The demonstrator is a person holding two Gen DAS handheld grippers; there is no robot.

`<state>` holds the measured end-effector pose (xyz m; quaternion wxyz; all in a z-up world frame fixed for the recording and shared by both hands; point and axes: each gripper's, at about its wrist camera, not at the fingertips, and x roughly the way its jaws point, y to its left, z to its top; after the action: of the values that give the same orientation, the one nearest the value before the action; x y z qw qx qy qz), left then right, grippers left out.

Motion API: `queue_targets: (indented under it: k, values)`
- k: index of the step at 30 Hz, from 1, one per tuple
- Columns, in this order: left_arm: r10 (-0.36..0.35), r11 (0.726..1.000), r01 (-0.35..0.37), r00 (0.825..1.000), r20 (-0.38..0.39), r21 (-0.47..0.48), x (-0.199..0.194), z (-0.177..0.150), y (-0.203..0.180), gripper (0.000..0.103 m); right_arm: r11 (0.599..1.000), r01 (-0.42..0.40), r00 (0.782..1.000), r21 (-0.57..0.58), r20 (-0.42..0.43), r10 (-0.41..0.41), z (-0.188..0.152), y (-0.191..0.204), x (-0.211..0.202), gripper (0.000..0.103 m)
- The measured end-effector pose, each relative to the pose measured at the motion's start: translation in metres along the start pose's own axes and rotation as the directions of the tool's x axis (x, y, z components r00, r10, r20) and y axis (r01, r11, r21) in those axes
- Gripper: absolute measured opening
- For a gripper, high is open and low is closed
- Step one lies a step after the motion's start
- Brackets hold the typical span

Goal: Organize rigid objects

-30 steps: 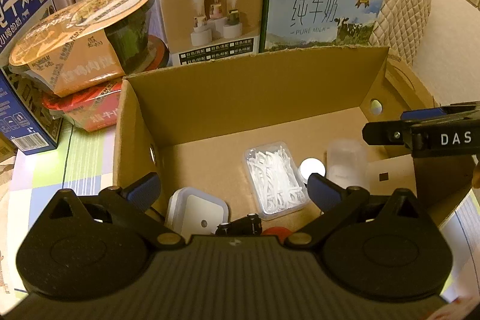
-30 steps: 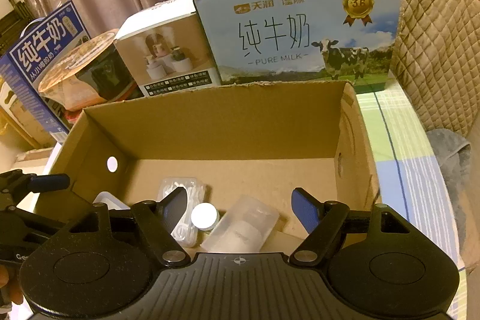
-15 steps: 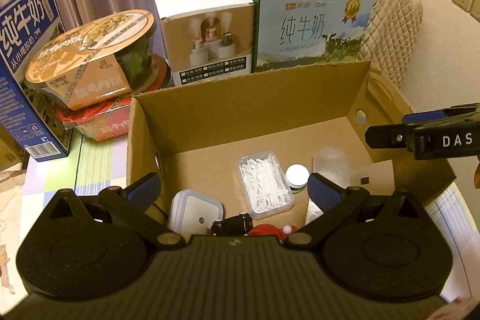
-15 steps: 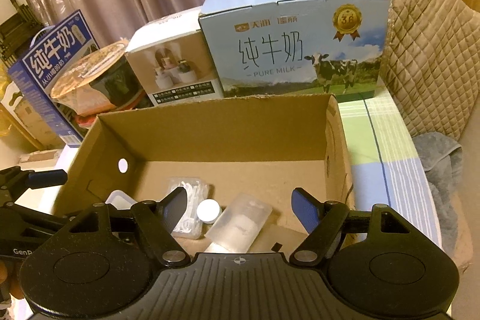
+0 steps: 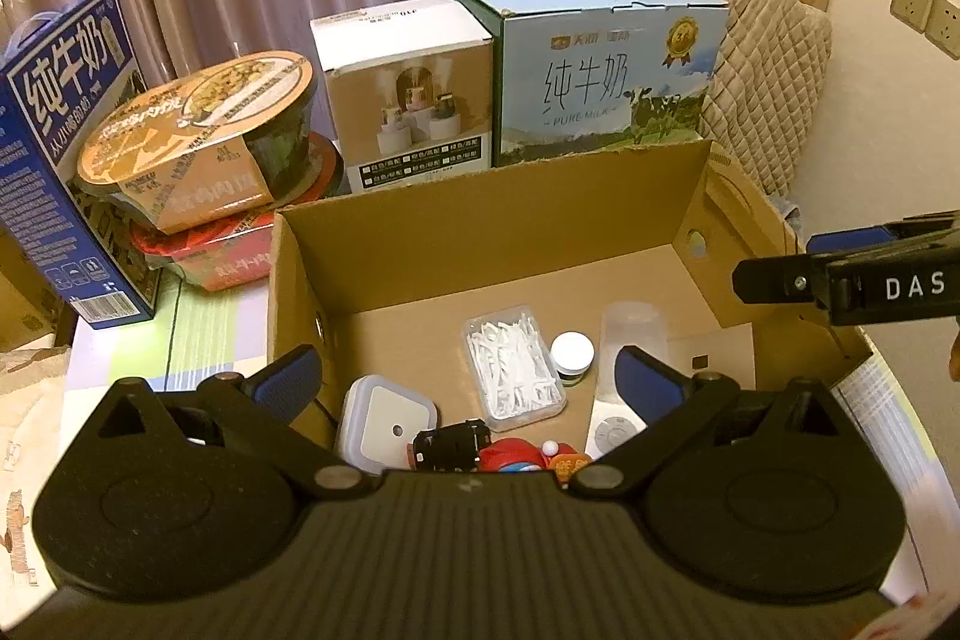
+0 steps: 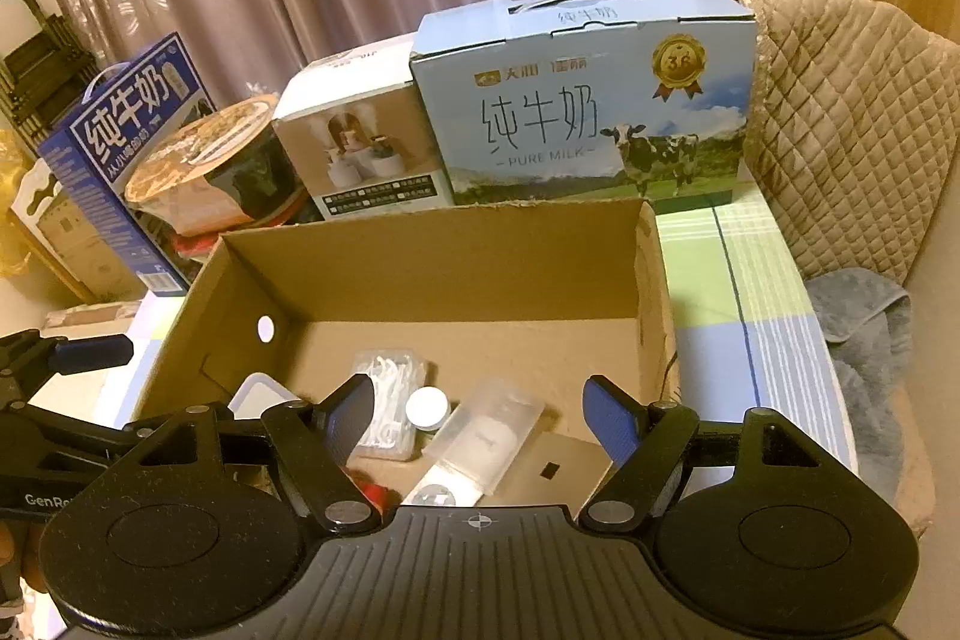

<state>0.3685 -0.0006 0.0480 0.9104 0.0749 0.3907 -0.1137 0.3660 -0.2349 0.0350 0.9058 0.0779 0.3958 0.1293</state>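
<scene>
An open cardboard box (image 5: 480, 220) (image 6: 432, 268) stands on the table below both grippers. On its floor lie a clear case of floss picks (image 5: 513, 376) (image 6: 390, 400), a small white-capped jar (image 5: 572, 352) (image 6: 427, 409), a translucent case (image 5: 633, 334) (image 6: 486, 436), a white square lidded container (image 5: 387, 421) (image 6: 264, 391), a small black object (image 5: 450, 445) and a red toy (image 5: 516, 460). My left gripper (image 5: 468, 376) hangs open over the box's near side, holding nothing. My right gripper (image 6: 480, 415) is open and empty above the box; its arm (image 5: 840, 280) shows at the right of the left wrist view.
Behind the box stand a light-blue milk carton (image 5: 606, 70) (image 6: 588, 100), a white humidifier box (image 5: 408, 94), stacked noodle bowls (image 5: 198, 142) and a dark-blue milk carton (image 5: 66, 148). A quilted chair (image 6: 852, 130) and a grey towel (image 6: 864, 334) are at the right.
Both grippers have risen and drawn back from the box, so the box looks smaller and more of its near contents show. Neither gripper's opening has changed.
</scene>
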Motion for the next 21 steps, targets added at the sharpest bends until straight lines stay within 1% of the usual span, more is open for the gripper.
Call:
queue_targets:
  k: [11,21]
  values:
    - [0.017,1.0,-0.017,0.999,0.034,-0.009,-0.03,-0.001,-0.002,0.102,1.0,-0.003,1.0,-0.017,0.025,0.004,-0.001,0.008,-0.031,0.074]
    - [0.018,1.0,-0.017,0.997,0.08,-0.016,-0.065,-0.004,-0.005,0.102,1.0,-0.015,0.998,-0.02,0.058,0.016,-0.003,0.018,-0.06,0.074]
